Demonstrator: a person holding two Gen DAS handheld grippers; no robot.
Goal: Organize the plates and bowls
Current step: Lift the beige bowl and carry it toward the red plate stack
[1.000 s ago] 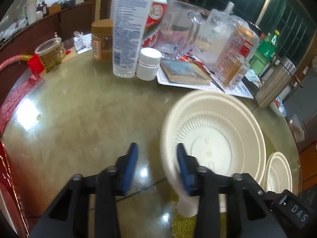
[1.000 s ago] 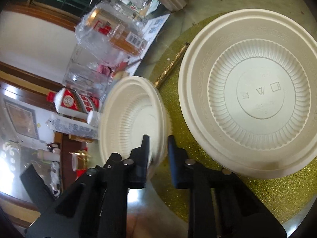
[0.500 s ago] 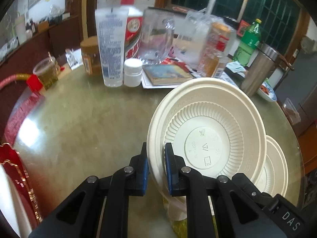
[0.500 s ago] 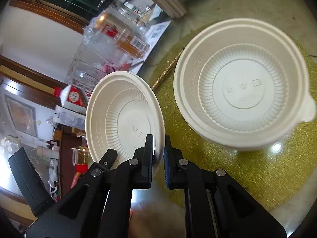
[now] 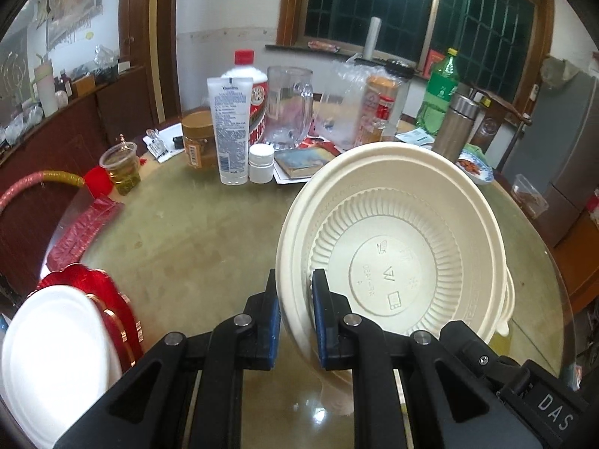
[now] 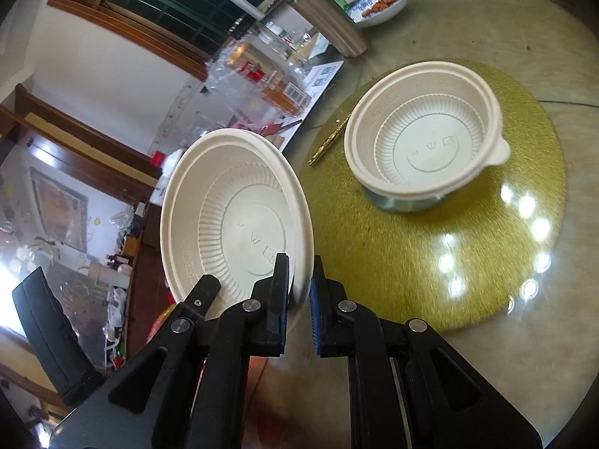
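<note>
Lifted since the earlier frames: two cream, ribbed, round disposable bowls, each now tilted clear of the glass tabletop. Left gripper clamps large bowl by its rim; right gripper pinches smaller bowl likewise. Third bowl sits on glittery gold mat. Bottles, mug, jar crowd the far edge.

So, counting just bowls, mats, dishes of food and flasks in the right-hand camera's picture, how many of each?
Cream bowls: 2, the held bowl and the far bowl
Gold mat: 1
Dish of food: 1
Metal flask: 1
Total: 5
</note>
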